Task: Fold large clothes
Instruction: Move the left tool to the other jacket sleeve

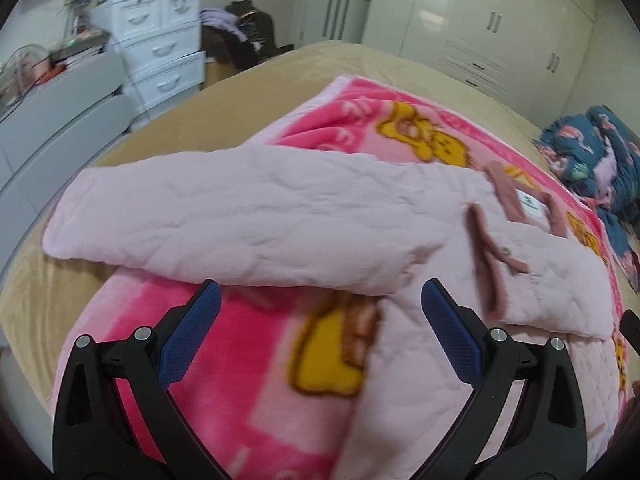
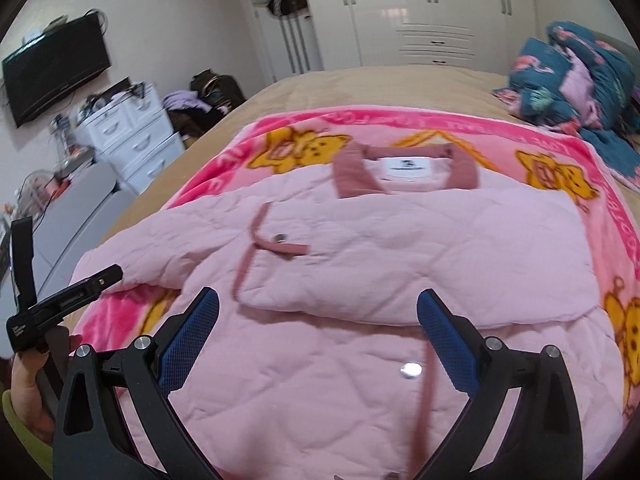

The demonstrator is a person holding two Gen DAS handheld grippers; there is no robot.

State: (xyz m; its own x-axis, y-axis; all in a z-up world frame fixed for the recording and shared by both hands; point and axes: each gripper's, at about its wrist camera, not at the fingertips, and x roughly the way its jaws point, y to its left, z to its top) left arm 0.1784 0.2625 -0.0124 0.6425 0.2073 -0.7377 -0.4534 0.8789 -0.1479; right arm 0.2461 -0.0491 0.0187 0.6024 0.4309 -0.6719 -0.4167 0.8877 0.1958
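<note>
Jaws of both the left gripper (image 1: 320, 300) and right gripper (image 2: 318, 312) stand wide apart, holding nothing, above the pink quilted jacket (image 2: 360, 248). It lies on a pink cartoon blanket (image 2: 540, 168) spread over the bed (image 2: 360, 84), one sleeve (image 1: 240, 216) folded leftward.

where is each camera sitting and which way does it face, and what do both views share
Left wrist: on the left tongs, open over the blanket, facing the jacket's folded sleeve; only the tongs show.
Right wrist: on the right tongs, open over the jacket, facing the collar; the left hand shows at left.
Shared: jacket, blanket, bed, white drawers, wardrobe.
</note>
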